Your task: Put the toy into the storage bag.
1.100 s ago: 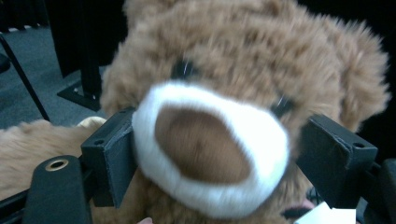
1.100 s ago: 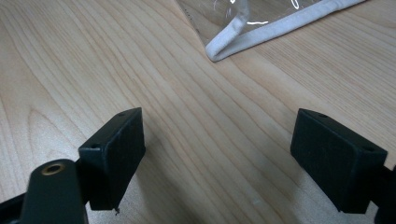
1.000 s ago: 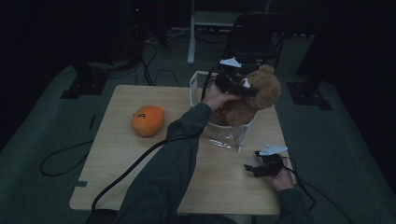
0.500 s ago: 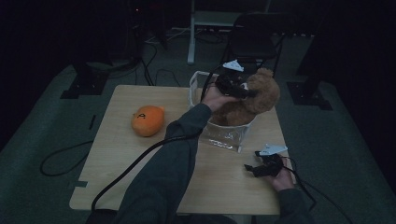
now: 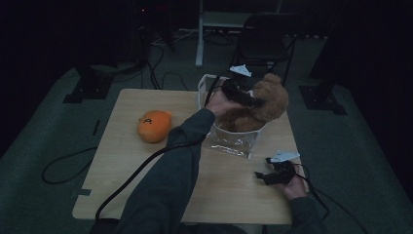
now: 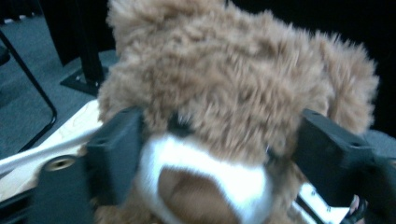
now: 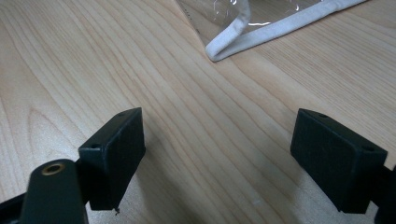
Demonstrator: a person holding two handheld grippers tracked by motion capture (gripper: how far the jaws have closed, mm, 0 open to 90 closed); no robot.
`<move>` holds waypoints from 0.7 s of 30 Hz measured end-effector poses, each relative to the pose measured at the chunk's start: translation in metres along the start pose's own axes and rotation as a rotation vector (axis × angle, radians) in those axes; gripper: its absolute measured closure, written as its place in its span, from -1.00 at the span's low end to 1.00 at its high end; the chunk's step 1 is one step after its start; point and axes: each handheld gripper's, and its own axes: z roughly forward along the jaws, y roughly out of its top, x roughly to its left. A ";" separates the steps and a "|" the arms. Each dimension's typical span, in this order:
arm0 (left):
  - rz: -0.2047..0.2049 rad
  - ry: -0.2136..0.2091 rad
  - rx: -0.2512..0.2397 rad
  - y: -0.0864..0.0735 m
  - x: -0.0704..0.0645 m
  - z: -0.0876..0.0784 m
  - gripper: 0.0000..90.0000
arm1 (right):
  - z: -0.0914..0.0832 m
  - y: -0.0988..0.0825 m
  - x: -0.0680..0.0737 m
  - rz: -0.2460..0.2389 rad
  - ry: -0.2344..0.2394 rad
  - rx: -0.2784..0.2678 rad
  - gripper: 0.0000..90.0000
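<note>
A brown teddy bear (image 5: 270, 100) sits upright in a clear plastic bag (image 5: 229, 144) with white trim at the back right of the wooden table (image 5: 126, 170). My left gripper (image 5: 255, 102) reaches over the bag to the bear's head. In the left gripper view the bear's face (image 6: 224, 84) lies between the wide jaws of my left gripper (image 6: 219, 149), which have just been opening; the pads sit at the fur without squeezing it. My right gripper (image 5: 260, 176) rests open near the table's front right, nothing between the jaws of my right gripper (image 7: 219, 154).
An orange plush pumpkin (image 5: 153, 126) lies on the left half of the table. The bag's white edge (image 7: 243, 14) lies just beyond the right jaws. A dark chair (image 5: 260, 39) stands behind the table. Cables trail over the floor and the table's front.
The bear's head has sunk a little lower and leftward toward the bag. The left gripper has stayed at the head. The right gripper has not moved.
</note>
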 end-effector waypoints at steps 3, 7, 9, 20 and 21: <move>-0.014 0.003 -0.014 0.000 0.001 0.002 -0.63 | 0.000 0.000 0.000 0.001 0.000 0.000 -0.62; -0.016 0.010 -0.041 0.000 0.000 0.002 -0.64 | 0.000 0.000 0.000 0.001 0.000 0.000 -0.62; -0.022 0.013 -0.062 0.001 -0.001 0.001 -0.64 | 0.000 0.000 0.000 0.000 0.000 0.000 -0.62; 0.035 0.090 0.023 -0.003 -0.005 0.010 -0.10 | 0.000 0.000 0.000 -0.001 -0.002 0.001 -0.62; 0.034 0.103 0.042 -0.005 -0.005 0.012 -0.03 | 0.000 0.000 0.000 -0.001 -0.002 0.001 -0.62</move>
